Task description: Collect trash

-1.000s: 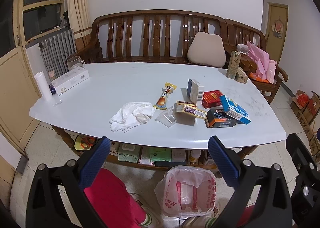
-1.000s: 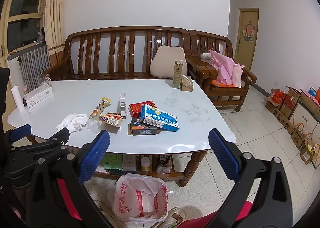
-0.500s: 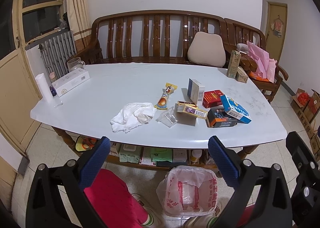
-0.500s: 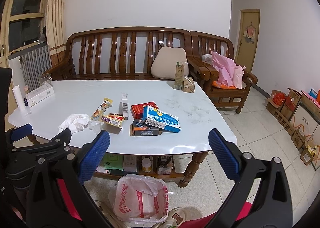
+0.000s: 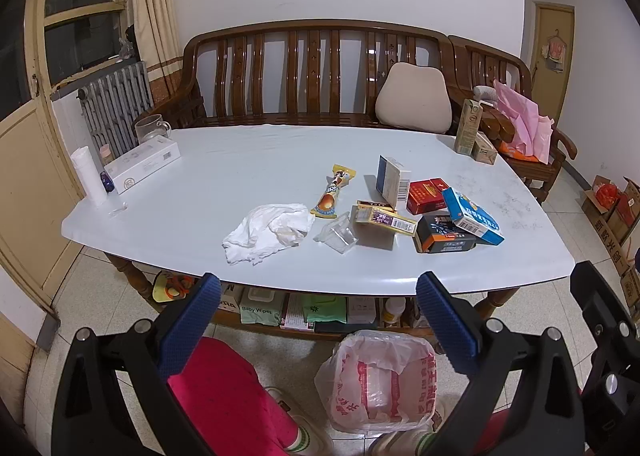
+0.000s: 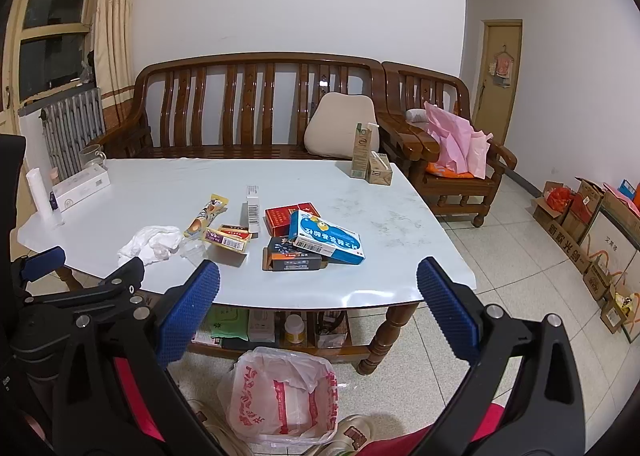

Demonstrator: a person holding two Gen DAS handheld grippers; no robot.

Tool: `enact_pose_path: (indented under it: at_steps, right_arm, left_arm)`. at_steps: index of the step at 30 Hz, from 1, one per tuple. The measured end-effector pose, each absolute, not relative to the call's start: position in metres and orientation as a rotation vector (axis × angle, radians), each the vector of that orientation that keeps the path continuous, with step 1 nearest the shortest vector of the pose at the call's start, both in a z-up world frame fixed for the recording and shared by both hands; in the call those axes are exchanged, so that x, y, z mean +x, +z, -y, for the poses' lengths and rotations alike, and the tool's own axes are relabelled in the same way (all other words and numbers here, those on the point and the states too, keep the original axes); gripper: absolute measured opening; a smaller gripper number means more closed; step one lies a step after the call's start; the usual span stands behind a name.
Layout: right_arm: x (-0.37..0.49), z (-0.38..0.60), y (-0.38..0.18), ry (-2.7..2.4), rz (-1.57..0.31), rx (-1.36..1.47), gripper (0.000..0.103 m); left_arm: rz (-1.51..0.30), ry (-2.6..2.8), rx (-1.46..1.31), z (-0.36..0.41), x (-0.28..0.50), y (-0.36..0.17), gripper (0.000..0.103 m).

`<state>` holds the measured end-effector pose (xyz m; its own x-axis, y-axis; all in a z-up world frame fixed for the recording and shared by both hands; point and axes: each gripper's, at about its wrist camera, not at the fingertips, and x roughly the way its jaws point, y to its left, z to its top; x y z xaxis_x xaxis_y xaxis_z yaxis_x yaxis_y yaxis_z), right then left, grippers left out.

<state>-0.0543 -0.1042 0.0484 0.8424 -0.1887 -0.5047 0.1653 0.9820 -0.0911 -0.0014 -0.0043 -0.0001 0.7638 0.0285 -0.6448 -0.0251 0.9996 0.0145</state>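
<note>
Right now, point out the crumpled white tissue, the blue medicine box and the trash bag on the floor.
crumpled white tissue (image 5: 268, 232), left wrist view, middle of the wad.
blue medicine box (image 6: 326, 238), right wrist view, its printed top face.
trash bag (image 6: 280, 396), right wrist view, front wall below the open mouth.

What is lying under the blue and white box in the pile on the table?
The blue and white box rests tilted on a black box with an orange edge, its far end overlapping a red box. Whatever lies beneath their covered parts is hidden.

On the table (image 5: 200, 184), the tissue (image 5: 268, 230) lies left of the boxes (image 5: 456, 222); the bag (image 5: 380, 380) sits below.
</note>
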Motion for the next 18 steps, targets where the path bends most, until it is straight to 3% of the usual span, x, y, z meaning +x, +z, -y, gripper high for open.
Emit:
enact_pose_path:
  at_steps: [18]
  right_arm:
    - [-0.0527, 0.1044, 0.0488, -0.184, -0.541, -0.048, 0.097]
  left_arm:
    - [-0.7, 0.034, 0.012, 0.0043, -0.0021, 0.0, 0.096]
